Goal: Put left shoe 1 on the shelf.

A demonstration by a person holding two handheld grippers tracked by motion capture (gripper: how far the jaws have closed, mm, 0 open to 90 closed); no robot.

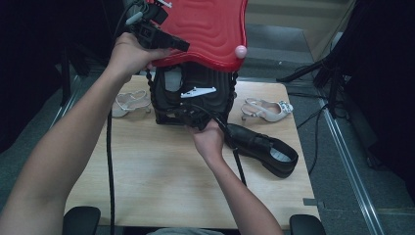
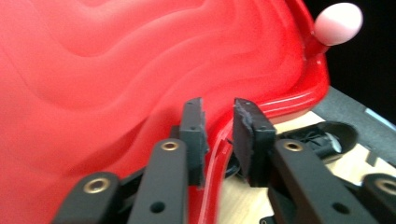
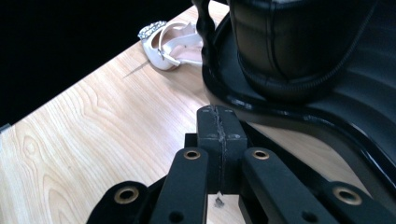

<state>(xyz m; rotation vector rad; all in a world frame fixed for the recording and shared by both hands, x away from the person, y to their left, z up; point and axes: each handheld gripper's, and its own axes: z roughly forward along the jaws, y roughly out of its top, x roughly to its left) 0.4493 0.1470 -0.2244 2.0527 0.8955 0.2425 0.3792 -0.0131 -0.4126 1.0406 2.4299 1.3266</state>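
while the left gripper (image 2: 218,122) has its jaws apart astride the raised red lid (image 2: 116,70) edge, keep that lid propped; the right gripper (image 3: 220,122), jaws together, sits just beside the black case (image 3: 299,107) base on the table (image 3: 93,130) and should steady it.
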